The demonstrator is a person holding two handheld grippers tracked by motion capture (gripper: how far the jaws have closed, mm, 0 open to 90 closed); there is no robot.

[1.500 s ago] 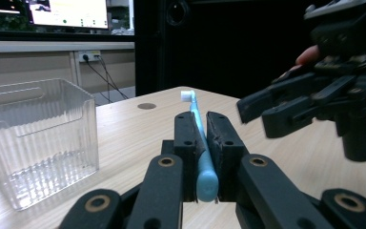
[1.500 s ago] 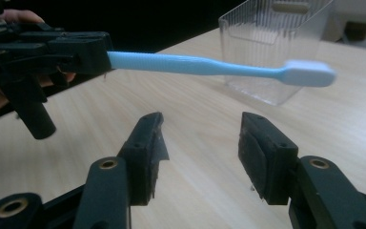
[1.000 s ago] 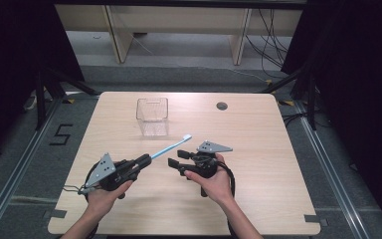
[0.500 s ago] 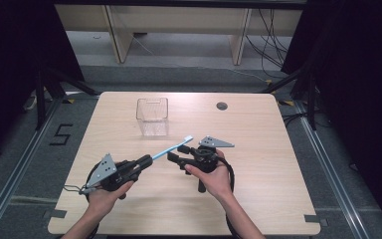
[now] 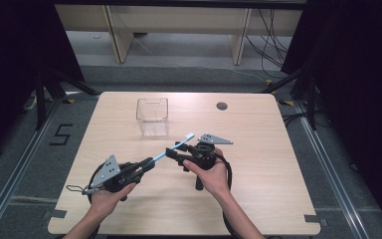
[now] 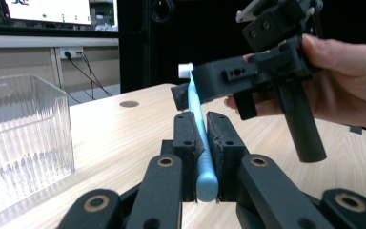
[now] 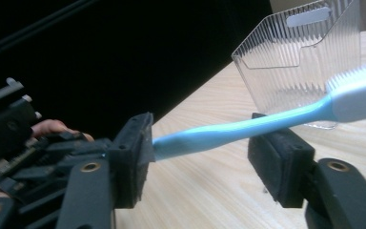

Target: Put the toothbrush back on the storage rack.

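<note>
A light-blue toothbrush [image 5: 160, 155] with a white head is held off the table, its head slanting up toward the far right. My left gripper [image 5: 146, 164] is shut on the handle's end [image 6: 205, 179], seen between its pads in the left gripper view. My right gripper [image 5: 175, 154] stands open, one jaw on each side of the toothbrush's stem [image 7: 233, 129]. Its jaws [image 7: 206, 157] have just been closing a little. The far pad is clear of the stem; the other pad sits right at the handle. A clear ribbed plastic container [image 5: 152, 115] stands on the table beyond the brush.
The wooden table [image 5: 268, 149] has a round cable hole [image 5: 222, 105] at the back right. The clear container [image 6: 24, 138] is close by on the left in the left gripper view. Dark floor, rails and shelving surround the table.
The right gripper has edged slightly left, so its jaws bracket the toothbrush's stem. The left gripper and the toothbrush have stayed in place.
</note>
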